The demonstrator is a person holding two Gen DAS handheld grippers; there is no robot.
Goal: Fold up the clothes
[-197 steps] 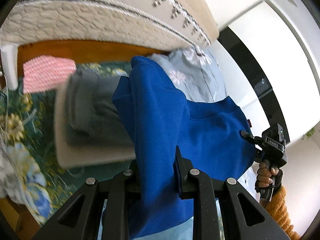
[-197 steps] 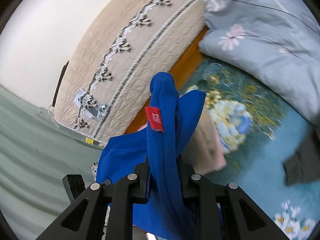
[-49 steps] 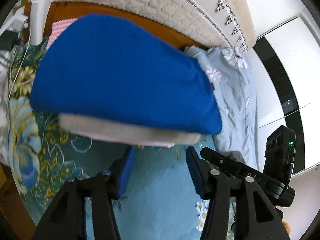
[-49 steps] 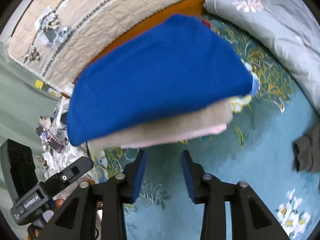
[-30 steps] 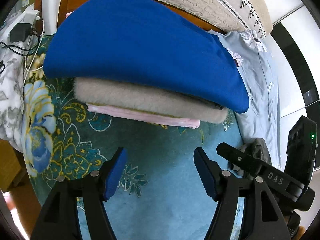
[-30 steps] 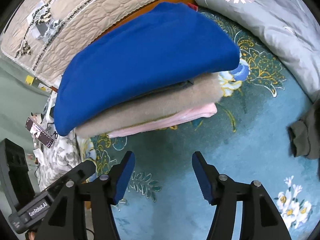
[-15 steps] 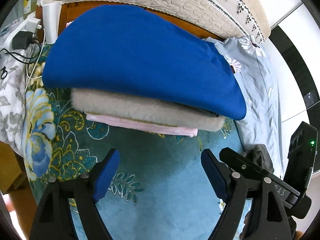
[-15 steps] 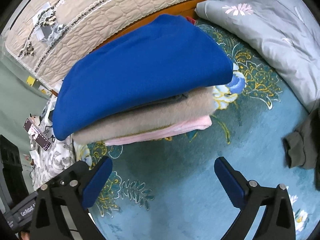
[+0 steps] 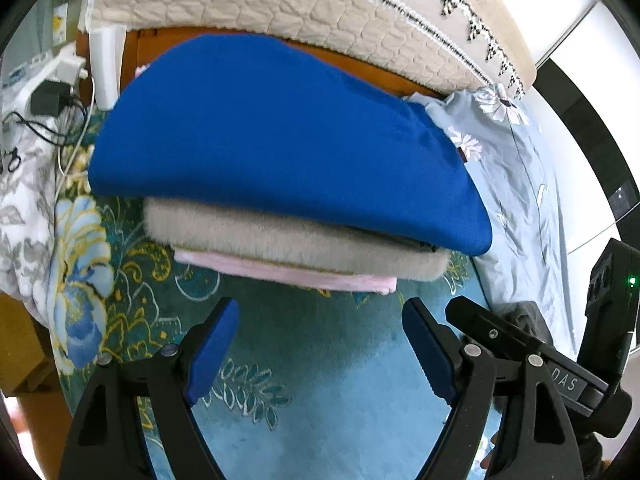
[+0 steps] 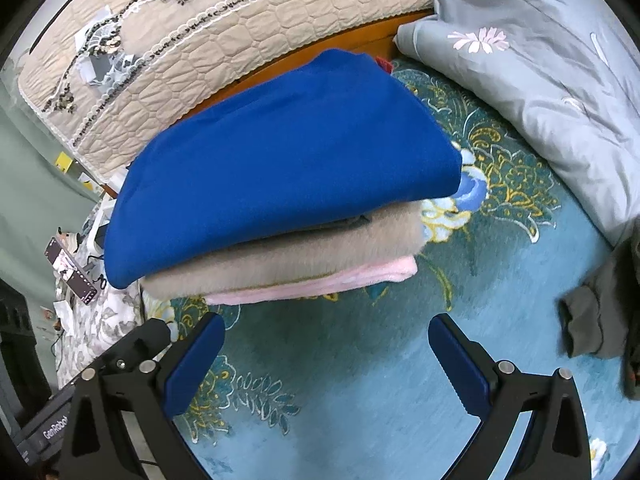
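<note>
A folded blue garment [image 9: 280, 140] [image 10: 280, 160] tops a stack on the bed, over a beige fuzzy folded piece [image 9: 288, 242] [image 10: 288, 260] and a pink one [image 9: 288, 272] [image 10: 320, 282]. My left gripper [image 9: 320, 336] stands open just in front of the stack, nothing between its blue pads. In its own view my right gripper [image 10: 324, 354] is open wide too, empty, a little back from the stack. The right gripper's body [image 9: 560, 368] shows at the lower right of the left wrist view.
The stack rests on a teal floral bedspread [image 9: 320, 400] [image 10: 360, 380]. A quilted beige headboard [image 9: 320, 0] [image 10: 240, 20] runs behind. A grey-blue floral duvet [image 10: 540, 60] lies to the right, and a dark grey garment [image 10: 600, 312] lies at the right edge. Cables and a charger [image 9: 48, 100] are at the left.
Both grippers let go of the blue garment, which now lies folded on the stack. They backed away slightly and their jaws spread wider over the last second.
</note>
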